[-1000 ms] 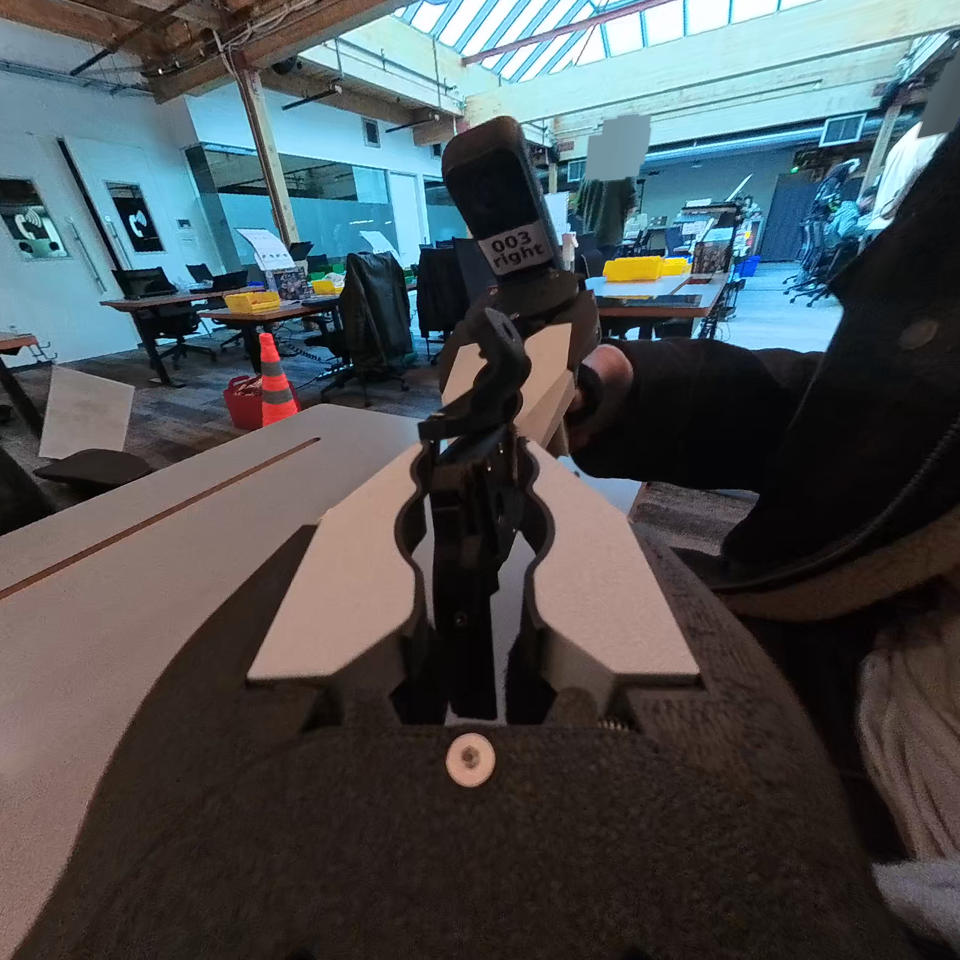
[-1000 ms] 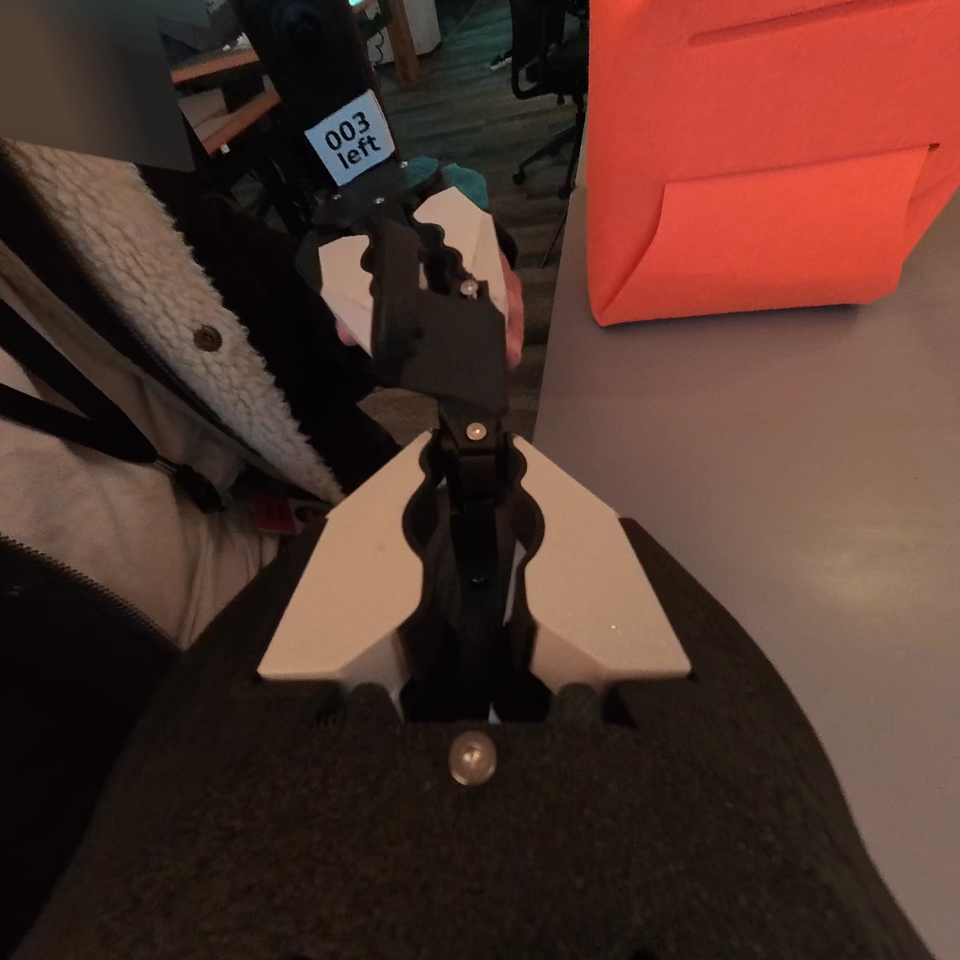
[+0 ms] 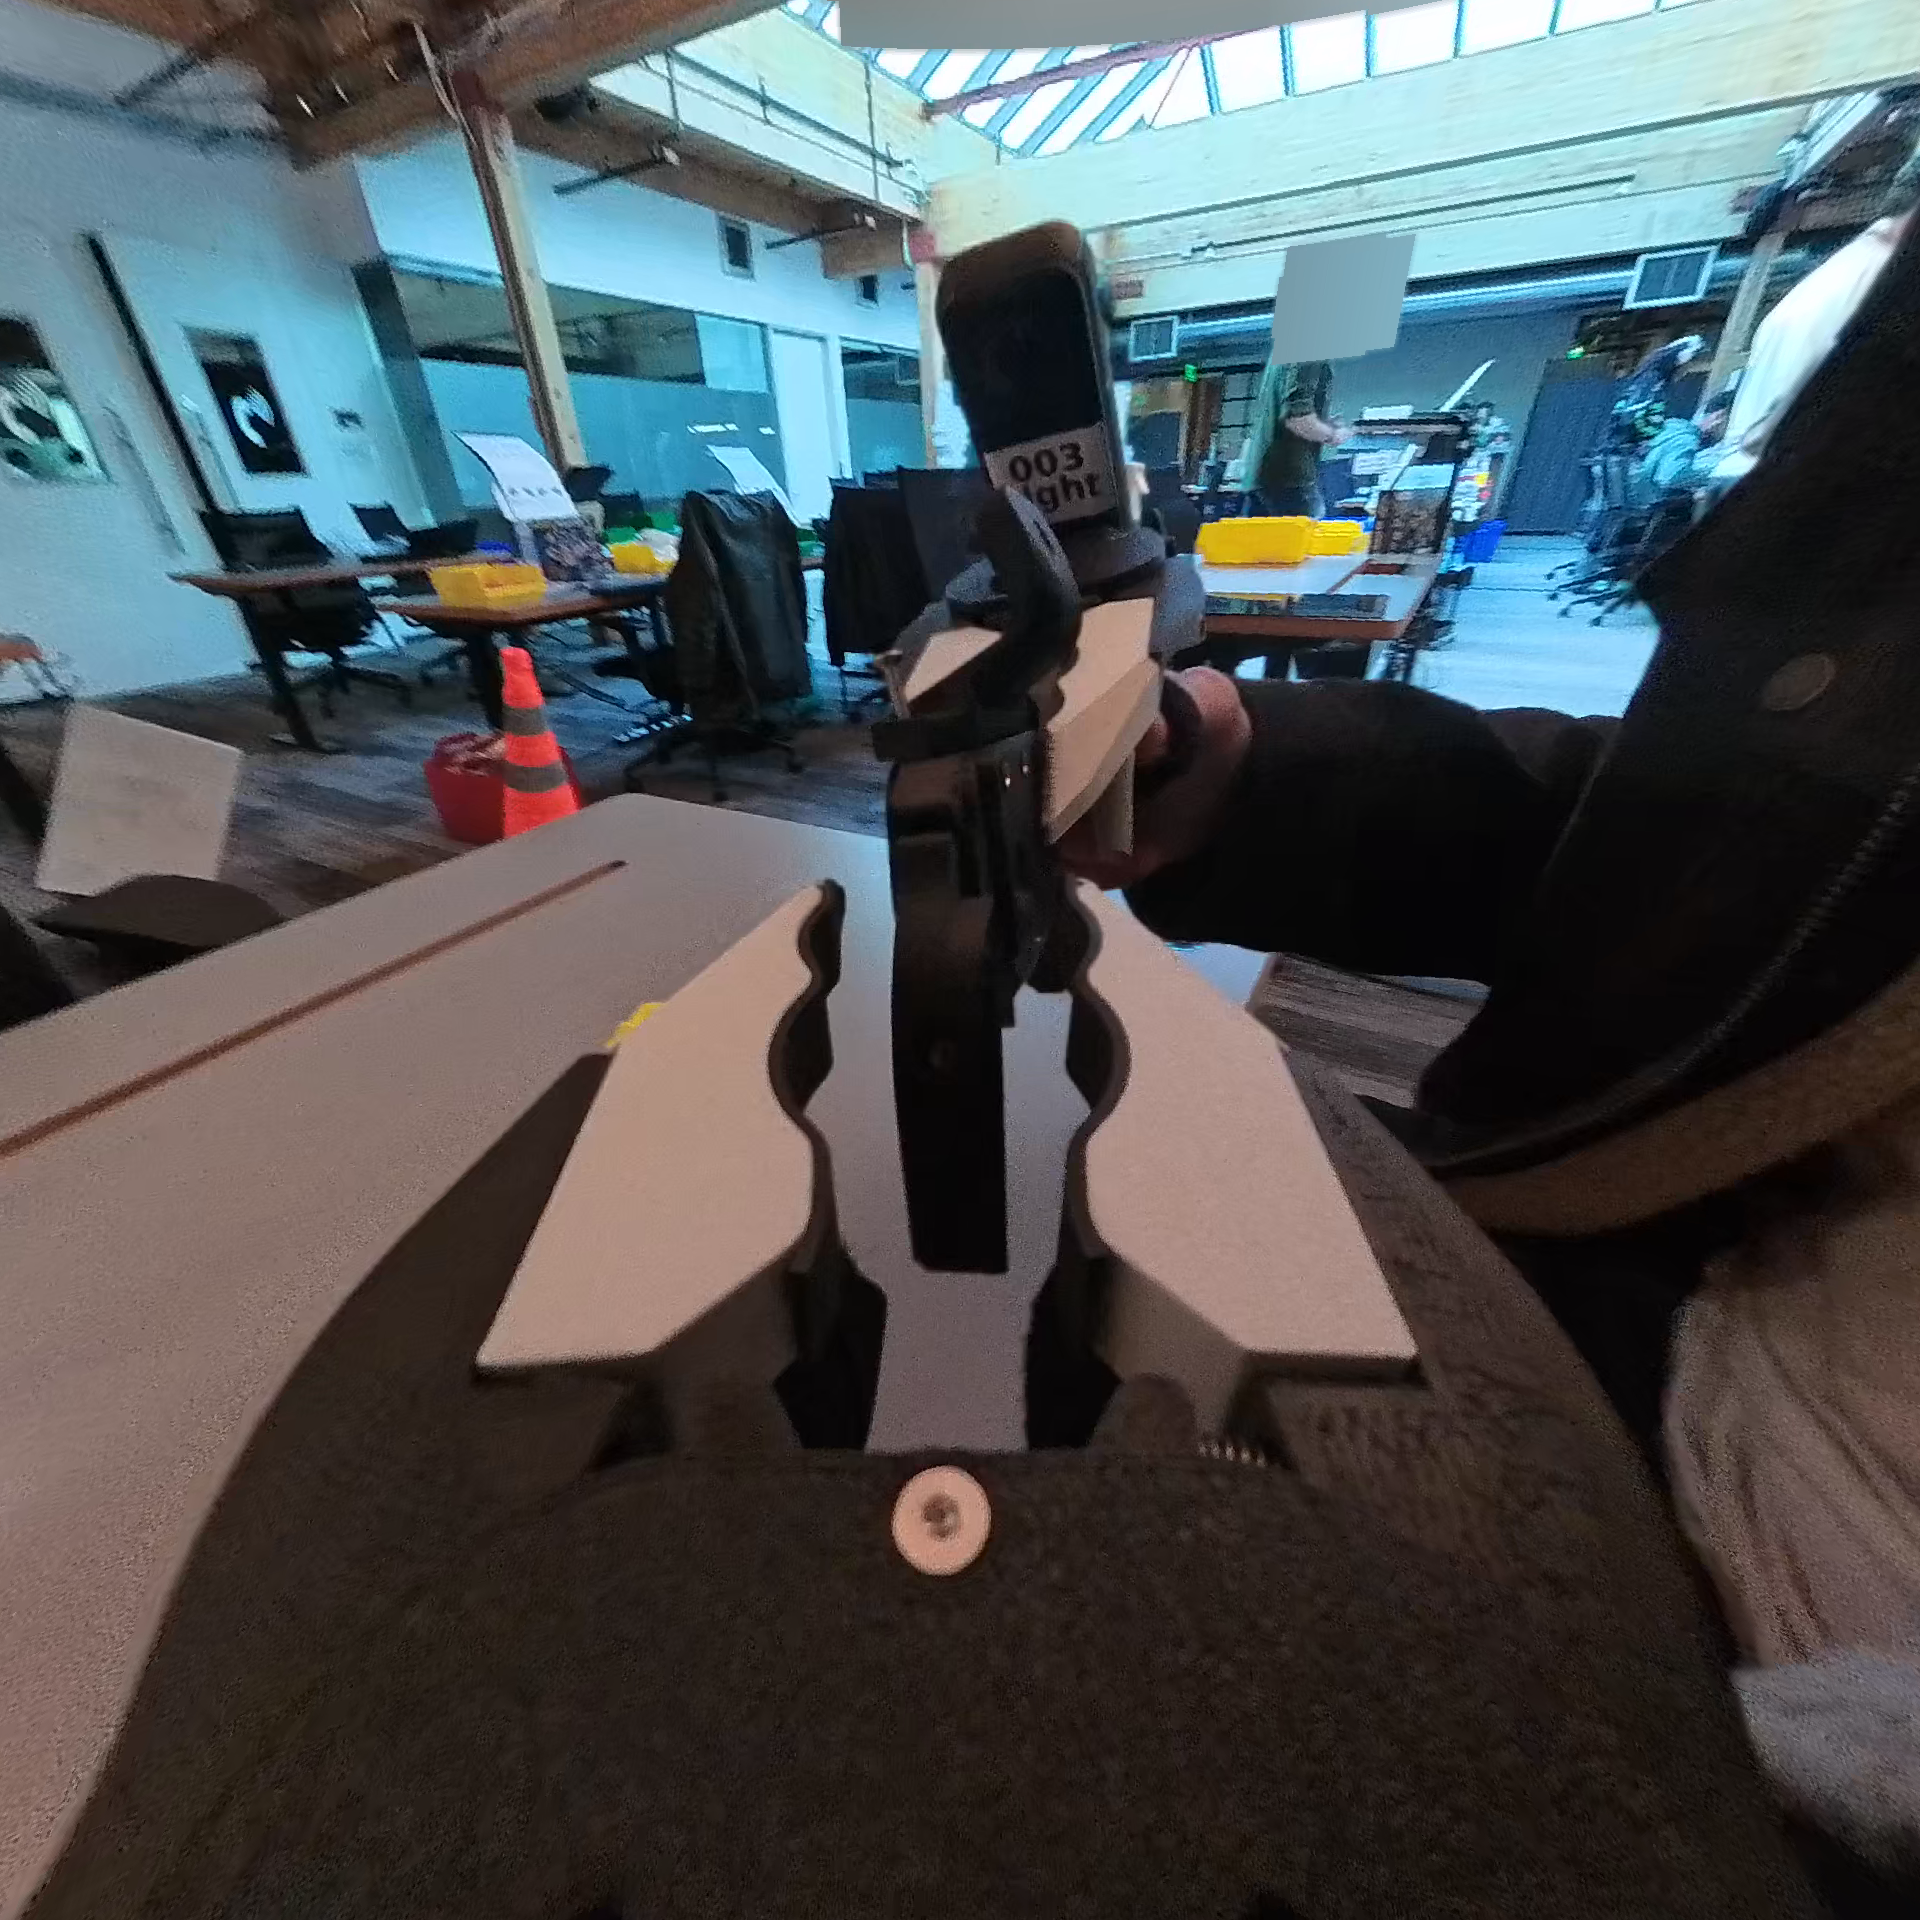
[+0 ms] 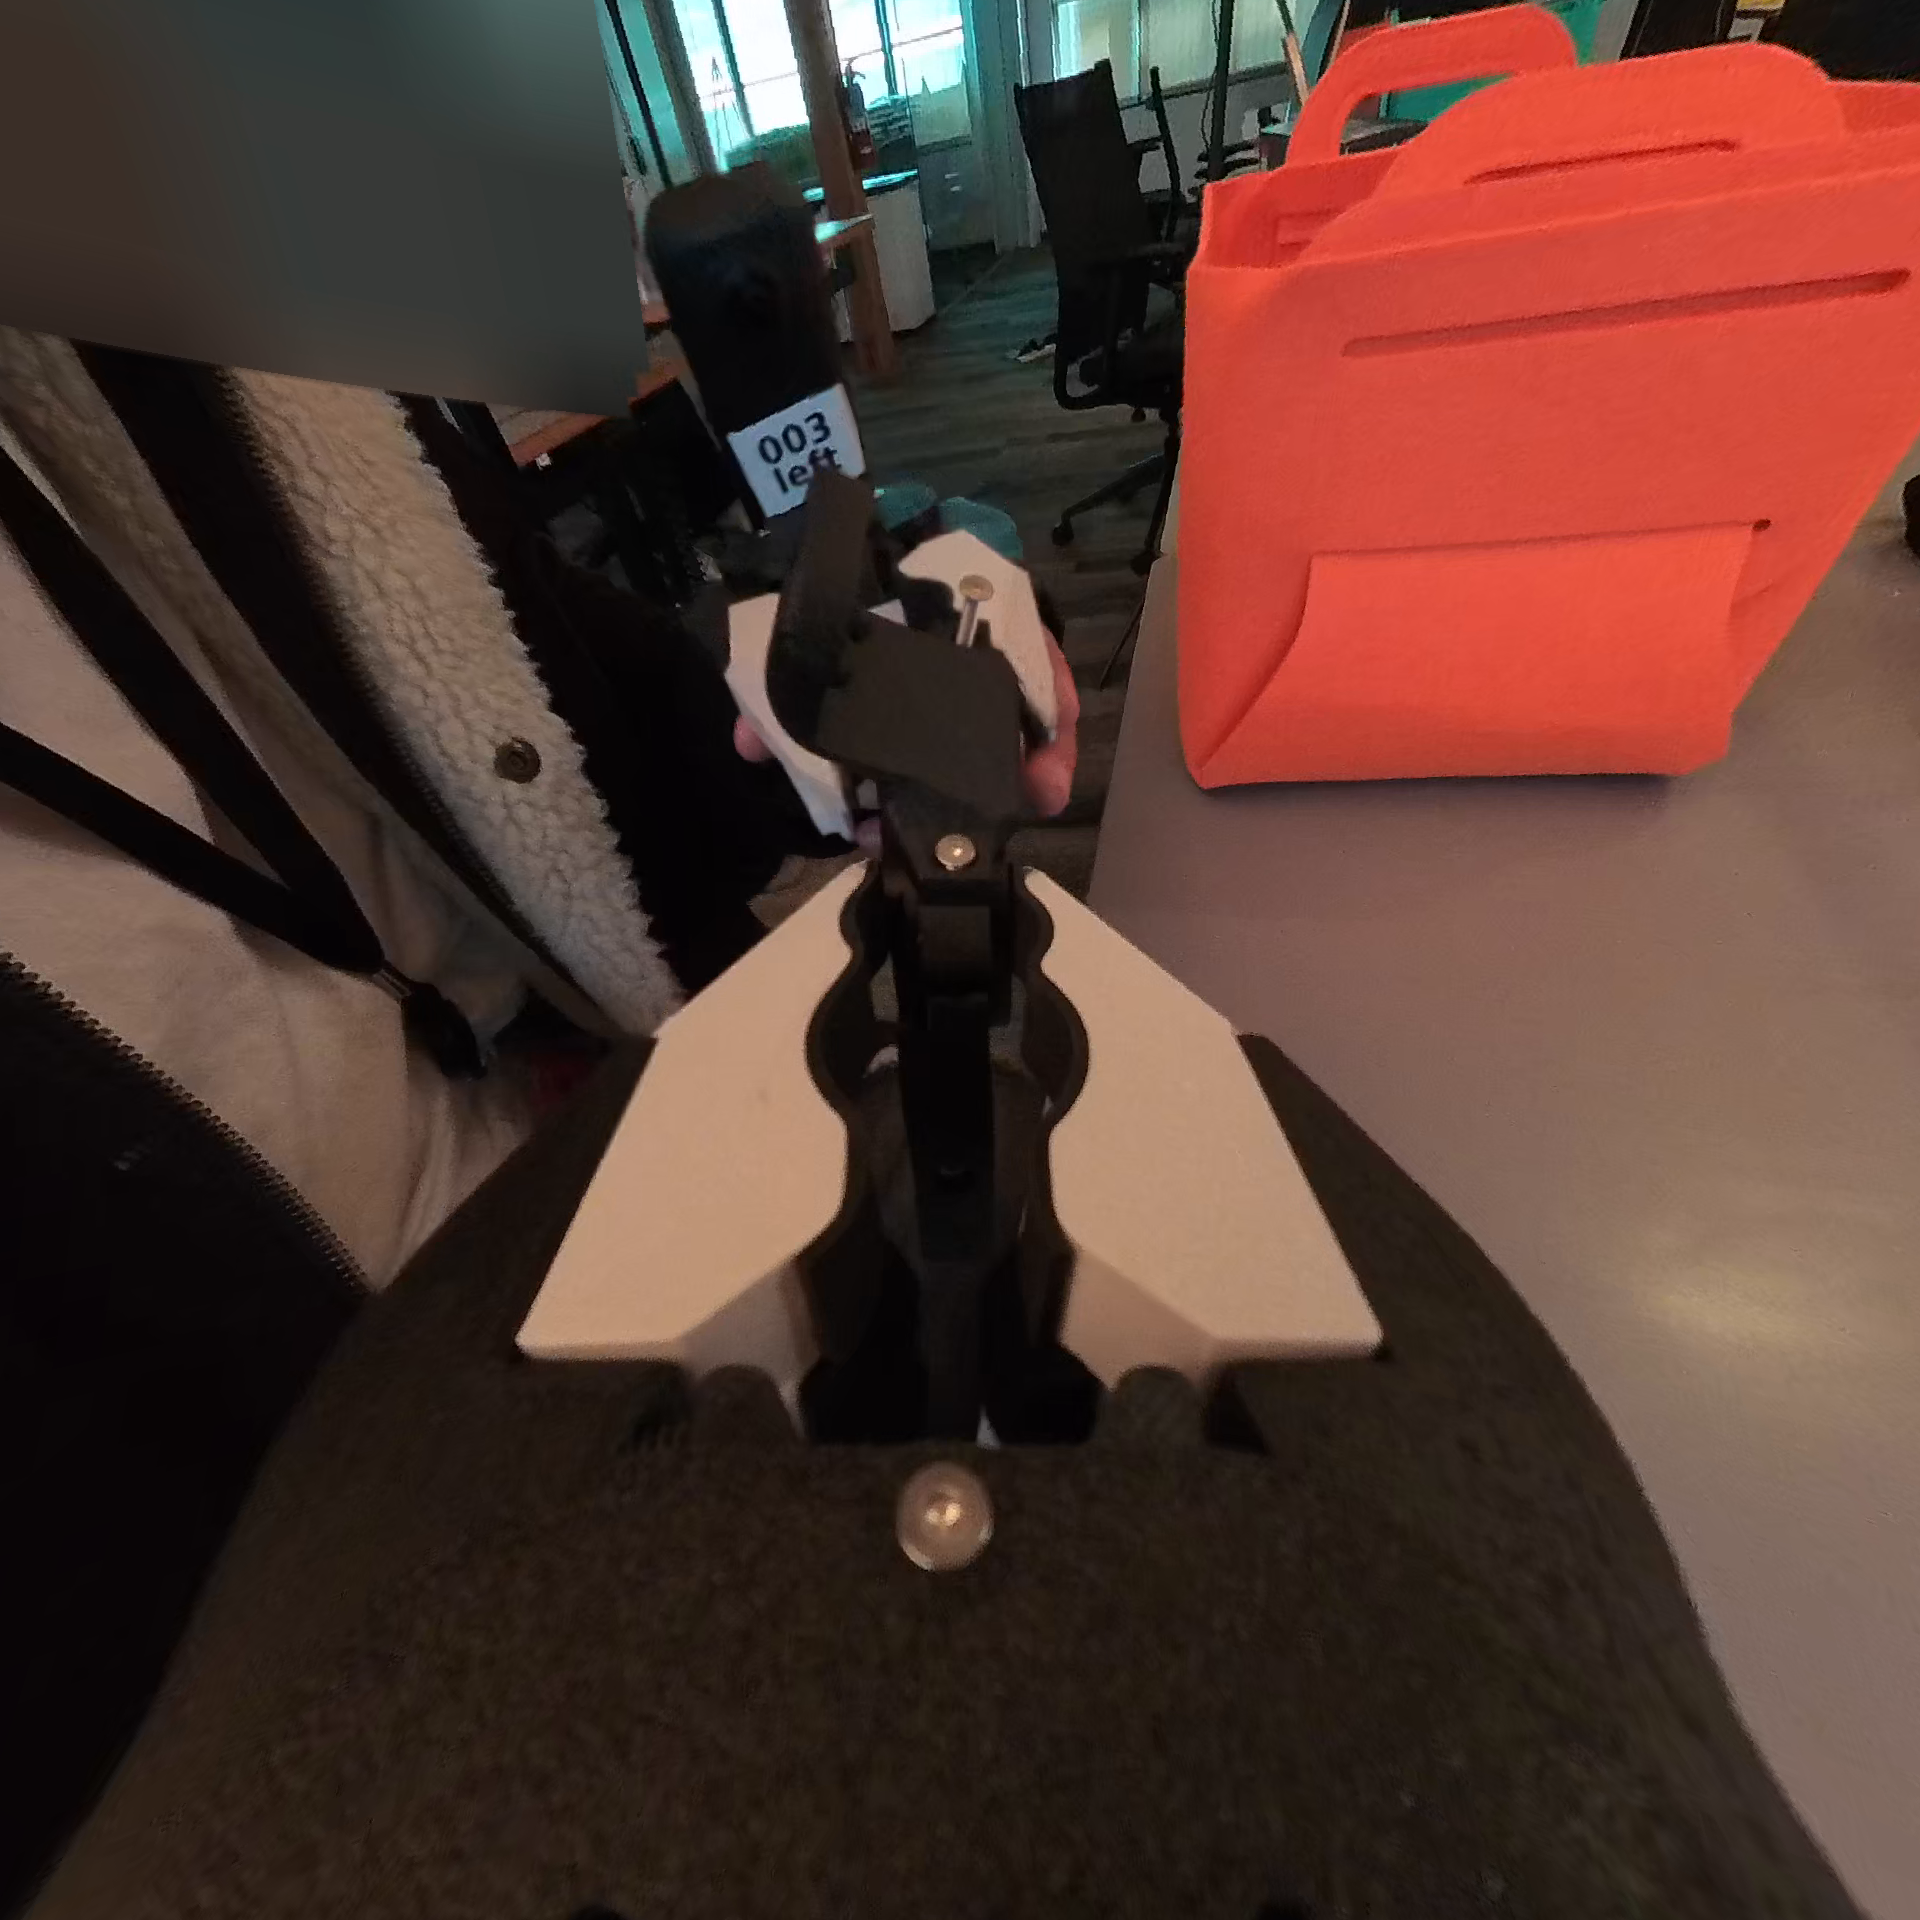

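Left gripper (image 3: 951,914) has opened wide since 1 second ago, and I see its jaws clear of the black clamp (image 3: 951,1101). Right gripper (image 4: 945,883) stays pinched on it beside the table (image 4: 1455,1143). Each handle bears a white label (image 3: 1049,480).

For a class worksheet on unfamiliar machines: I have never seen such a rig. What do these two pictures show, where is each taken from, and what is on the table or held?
A person holds a two-finger gripper in each hand; each carries a camera looking along its white fingers. One picture is from the left gripper, whose jaws stand open around a black hinged plastic tool without touching it. The other is from the right gripper, apparently closed on that tool. On the grey table stands an orange felt bag.
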Demonstrator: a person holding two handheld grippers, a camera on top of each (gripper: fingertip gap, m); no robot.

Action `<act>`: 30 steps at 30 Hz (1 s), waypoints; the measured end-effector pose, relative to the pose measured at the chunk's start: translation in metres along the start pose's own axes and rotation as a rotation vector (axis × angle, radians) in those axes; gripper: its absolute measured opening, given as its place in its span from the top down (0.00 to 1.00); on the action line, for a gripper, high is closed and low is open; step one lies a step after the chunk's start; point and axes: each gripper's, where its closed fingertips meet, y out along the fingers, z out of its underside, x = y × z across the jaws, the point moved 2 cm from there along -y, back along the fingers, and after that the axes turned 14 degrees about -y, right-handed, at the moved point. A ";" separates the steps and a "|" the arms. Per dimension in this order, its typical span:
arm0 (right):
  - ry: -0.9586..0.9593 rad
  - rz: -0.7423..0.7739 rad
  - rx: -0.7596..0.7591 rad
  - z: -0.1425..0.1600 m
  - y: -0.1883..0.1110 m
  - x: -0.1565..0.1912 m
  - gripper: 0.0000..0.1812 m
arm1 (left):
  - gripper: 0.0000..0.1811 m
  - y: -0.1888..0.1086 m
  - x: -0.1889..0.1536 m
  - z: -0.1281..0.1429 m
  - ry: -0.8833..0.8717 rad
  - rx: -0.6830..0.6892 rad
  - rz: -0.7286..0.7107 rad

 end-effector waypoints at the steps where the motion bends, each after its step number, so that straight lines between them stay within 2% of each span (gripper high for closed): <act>1: -0.015 0.003 0.011 0.001 0.001 0.001 0.88 | 0.77 0.002 -0.001 0.002 -0.019 0.010 0.014; 4: -0.057 -0.015 0.039 0.002 0.006 0.007 0.88 | 0.79 0.006 -0.003 0.009 -0.051 0.040 0.039; 6: -0.066 -0.013 0.069 0.004 0.009 0.008 0.88 | 0.86 0.005 -0.006 0.009 -0.046 0.032 0.054; 11: -0.056 -0.013 0.107 0.006 0.011 0.009 0.88 | 0.88 0.004 -0.007 0.011 -0.074 0.043 0.091; 14: -0.040 0.018 0.106 0.006 0.012 0.005 0.87 | 0.88 0.004 -0.005 0.010 -0.034 0.032 0.072; 18: -0.042 0.038 0.056 -0.009 0.011 0.004 0.72 | 0.88 0.003 -0.002 0.010 -0.010 0.033 0.053; 21: -0.108 0.087 0.031 -0.030 0.009 0.004 0.69 | 0.88 0.002 0.000 0.012 0.002 0.040 0.050; 25: -0.151 0.054 0.126 -0.033 0.018 0.009 0.72 | 0.88 0.002 0.000 0.013 0.021 0.044 0.038; 29: -0.211 0.053 0.259 -0.030 0.021 0.005 0.85 | 0.88 0.002 0.001 0.013 0.032 0.052 0.029; 30: -0.226 0.059 0.281 -0.030 0.020 0.004 0.85 | 0.88 0.002 0.001 0.013 0.032 0.051 0.026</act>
